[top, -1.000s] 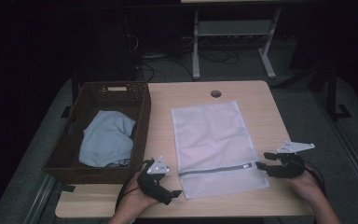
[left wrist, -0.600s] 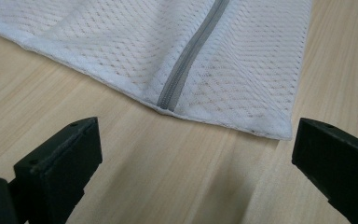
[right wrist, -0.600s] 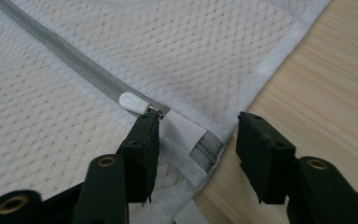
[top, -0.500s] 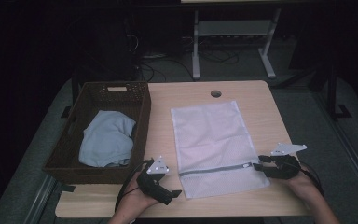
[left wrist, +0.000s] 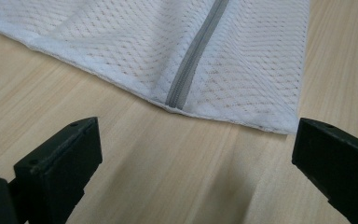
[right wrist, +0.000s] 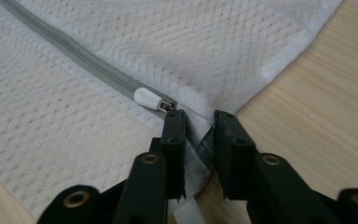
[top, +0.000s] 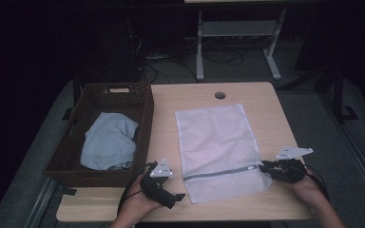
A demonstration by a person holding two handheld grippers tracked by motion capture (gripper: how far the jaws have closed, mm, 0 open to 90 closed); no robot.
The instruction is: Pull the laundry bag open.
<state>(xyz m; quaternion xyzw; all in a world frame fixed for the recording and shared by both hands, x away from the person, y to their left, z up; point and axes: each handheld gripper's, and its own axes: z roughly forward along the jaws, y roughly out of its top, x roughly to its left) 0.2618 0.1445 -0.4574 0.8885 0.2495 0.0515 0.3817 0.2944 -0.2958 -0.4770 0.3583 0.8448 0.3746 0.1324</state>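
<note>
A white mesh bag [top: 216,142] lies flat on the wooden table, its grey zipper [top: 218,172] running across near the front end. My right gripper [top: 266,167] is at the bag's right edge by the white zipper pull [right wrist: 147,98]. Its jaws have just been closing and now pinch the bunched edge of the bag [right wrist: 242,56] at the zipper's end; the right gripper [right wrist: 199,121] is shut on that fabric. My left gripper [top: 173,187] rests by the bag's left front corner. The left gripper [left wrist: 191,154] stands open, with bare table between its jaws and the zipper's other end [left wrist: 177,98] just ahead.
A dark wicker basket [top: 145,118] stands at the table's left with a light blue cloth [top: 108,142] inside. A cable hole [top: 220,95] sits in the tabletop beyond the bag. Dark floor, cables and a metal stand lie behind the table.
The right gripper's jaws have narrowed onto the bag's right edge by the zipper pull. The left gripper and the bag have stayed where they were.
</note>
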